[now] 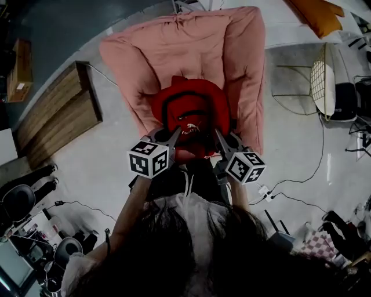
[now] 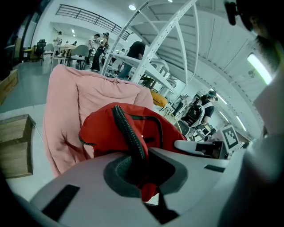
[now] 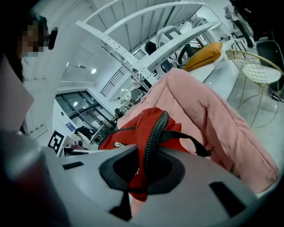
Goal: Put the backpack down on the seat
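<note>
Pink padded seat on pale floor, wooden platform beside

A low wooden platform lies on the pale floor, with a cardboard box beyond it. Over on the other side stands a gold wire chair, an orange cushion behind it. A black cable trails nearby, and a checkered cloth lies further off.
</note>
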The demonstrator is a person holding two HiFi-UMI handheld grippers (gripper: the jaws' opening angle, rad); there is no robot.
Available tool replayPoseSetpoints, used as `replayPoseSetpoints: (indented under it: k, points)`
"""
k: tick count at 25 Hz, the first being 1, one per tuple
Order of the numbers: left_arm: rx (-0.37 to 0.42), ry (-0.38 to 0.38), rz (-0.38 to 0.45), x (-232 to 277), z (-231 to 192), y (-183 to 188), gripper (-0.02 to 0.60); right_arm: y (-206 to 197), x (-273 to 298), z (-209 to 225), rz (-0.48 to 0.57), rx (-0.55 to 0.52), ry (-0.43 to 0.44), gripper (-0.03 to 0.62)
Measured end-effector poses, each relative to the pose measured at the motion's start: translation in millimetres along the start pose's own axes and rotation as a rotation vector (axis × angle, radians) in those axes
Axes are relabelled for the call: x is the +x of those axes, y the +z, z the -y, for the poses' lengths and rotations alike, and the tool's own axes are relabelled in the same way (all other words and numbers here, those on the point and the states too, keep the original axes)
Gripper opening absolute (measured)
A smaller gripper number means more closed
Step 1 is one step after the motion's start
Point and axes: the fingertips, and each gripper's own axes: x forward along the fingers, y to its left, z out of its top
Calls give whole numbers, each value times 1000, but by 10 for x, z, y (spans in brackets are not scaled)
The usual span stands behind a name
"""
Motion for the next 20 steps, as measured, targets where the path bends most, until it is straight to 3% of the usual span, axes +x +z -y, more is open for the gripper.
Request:
replayPoseSetpoints:
  k: [10,16,20]
  points:
    - [-112,104,-87,788,-761,-194,38,-226,796,710,-159,-31,-58,46]
    - [-186,93,-158,1135,-963,-560,38,-551,841,1203,-235,-23,-135,46]
    - [-142,141,-204,1321,-1196,-668,38,-706,962,1322,-264,-38,-114,46]
